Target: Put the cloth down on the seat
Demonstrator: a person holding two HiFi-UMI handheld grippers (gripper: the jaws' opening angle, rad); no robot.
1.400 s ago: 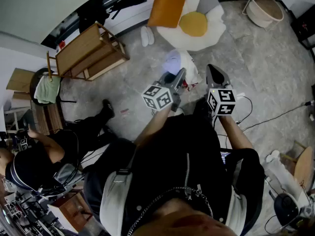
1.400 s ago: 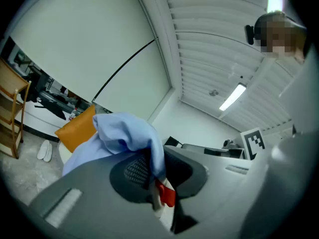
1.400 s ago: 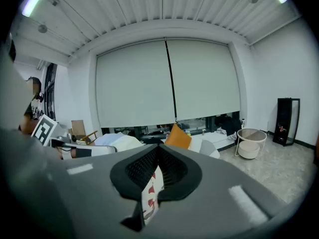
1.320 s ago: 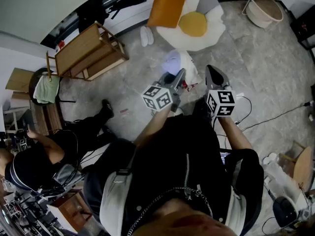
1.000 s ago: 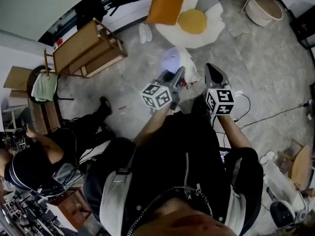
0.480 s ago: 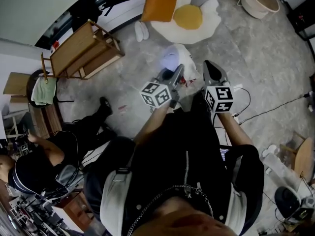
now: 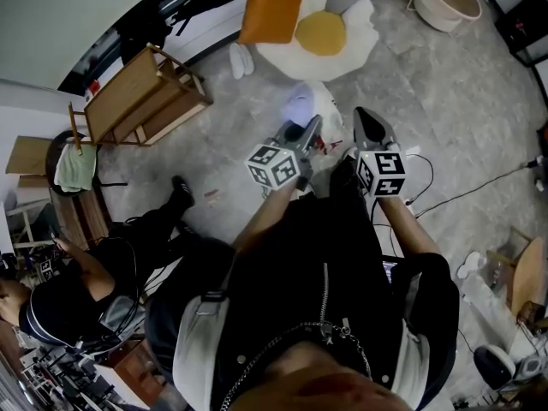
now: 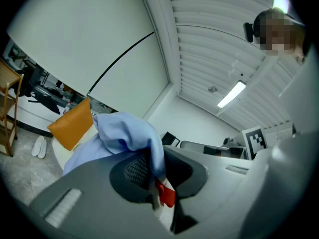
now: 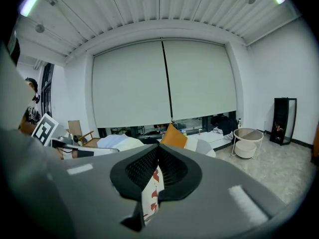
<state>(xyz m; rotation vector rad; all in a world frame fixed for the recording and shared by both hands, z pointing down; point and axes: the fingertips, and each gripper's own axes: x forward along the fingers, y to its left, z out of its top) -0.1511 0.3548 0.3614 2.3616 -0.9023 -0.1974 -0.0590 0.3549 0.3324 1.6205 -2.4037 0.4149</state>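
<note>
Bare floor (image 7: 445,101) is lying open ahead and to my right, up to the egg-shaped seat (image 7: 321,32) with its orange pillow (image 7: 272,2). A wooden frame (image 7: 141,97) and a seated person (image 7: 77,289) are crowding my left, and cables (image 7: 479,187) are trailing on my right. The cloth (image 7: 301,108) is hanging straight ahead of me.

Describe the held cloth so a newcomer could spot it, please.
Find the white egg-shaped seat at the top of the head view; below it, the left gripper and right gripper hold the cloth between them. It is pale blue and white with red print, unlike the green cloth at left.
</note>
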